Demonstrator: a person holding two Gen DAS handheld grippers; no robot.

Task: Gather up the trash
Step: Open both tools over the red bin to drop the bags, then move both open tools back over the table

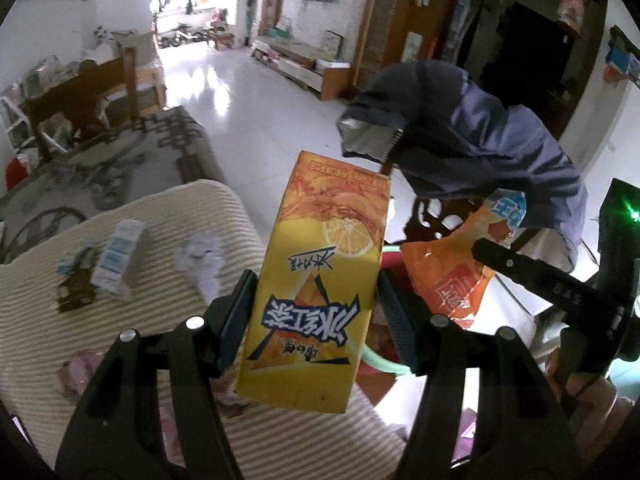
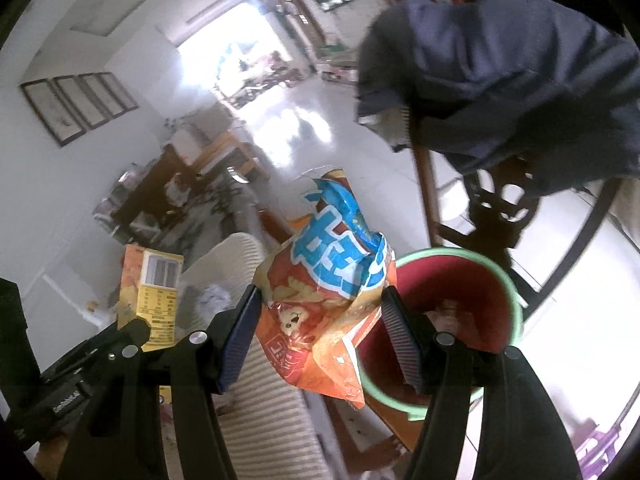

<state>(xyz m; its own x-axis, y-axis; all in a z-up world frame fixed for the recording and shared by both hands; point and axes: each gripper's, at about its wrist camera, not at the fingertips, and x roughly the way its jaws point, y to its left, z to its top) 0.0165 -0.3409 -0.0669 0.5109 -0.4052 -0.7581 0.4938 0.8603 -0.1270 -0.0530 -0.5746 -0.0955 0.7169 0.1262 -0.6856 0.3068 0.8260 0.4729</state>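
My left gripper [image 1: 316, 316] is shut on a yellow drink carton [image 1: 320, 280] with an orange-slice print, held upright above the striped cushion [image 1: 120, 320]. The carton also shows in the right wrist view [image 2: 150, 296]. My right gripper [image 2: 322, 328] is shut on a crumpled orange and blue snack bag [image 2: 324, 300], which also shows in the left wrist view [image 1: 452, 276]. The bag hangs just left of a red bin with a green rim [image 2: 504, 280]. On the cushion lie a small blue-white carton [image 1: 118, 258], a crumpled clear wrapper [image 1: 202, 258] and a pinkish wrapper [image 1: 76, 372].
A dark blue jacket [image 1: 472, 140] hangs over a dark wooden chair [image 2: 500, 208] behind the bin. A patterned sofa [image 1: 100, 168] lies beyond the cushion. A glossy white floor [image 1: 248, 100] stretches away to a bright doorway.
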